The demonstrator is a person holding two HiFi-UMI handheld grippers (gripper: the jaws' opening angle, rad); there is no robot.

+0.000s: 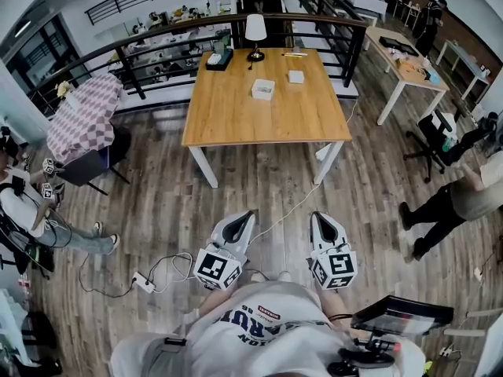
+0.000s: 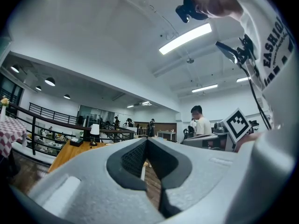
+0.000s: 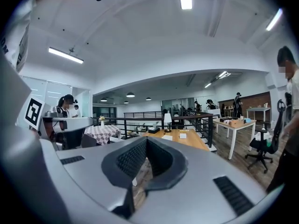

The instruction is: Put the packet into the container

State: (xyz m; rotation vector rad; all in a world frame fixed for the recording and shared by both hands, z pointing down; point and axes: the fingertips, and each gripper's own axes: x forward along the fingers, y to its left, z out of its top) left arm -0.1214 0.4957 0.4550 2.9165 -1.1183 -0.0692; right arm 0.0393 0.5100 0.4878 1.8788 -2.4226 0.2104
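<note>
A wooden table (image 1: 267, 120) stands a few steps ahead on the wood floor. On it lie a small white open container (image 1: 262, 88) and, right of it, a flat white packet (image 1: 295, 76); both are small and far. My left gripper (image 1: 247, 215) and right gripper (image 1: 317, 217) are held close to my body, well short of the table, pointing towards it. Both are shut with nothing between the jaws. The right gripper view shows the table (image 3: 183, 139) beyond its closed tips (image 3: 146, 140). The left gripper (image 2: 146, 140) is also closed.
A lamp (image 1: 255, 31) and a black box (image 1: 219, 60) sit at the table's far edge, before a black railing (image 1: 165, 42). A checked-cloth table (image 1: 82, 120) is at left, a white desk (image 1: 405, 61) and office chair (image 1: 434, 136) at right. People stand on both sides. A cable and power strip (image 1: 145, 283) lie on the floor.
</note>
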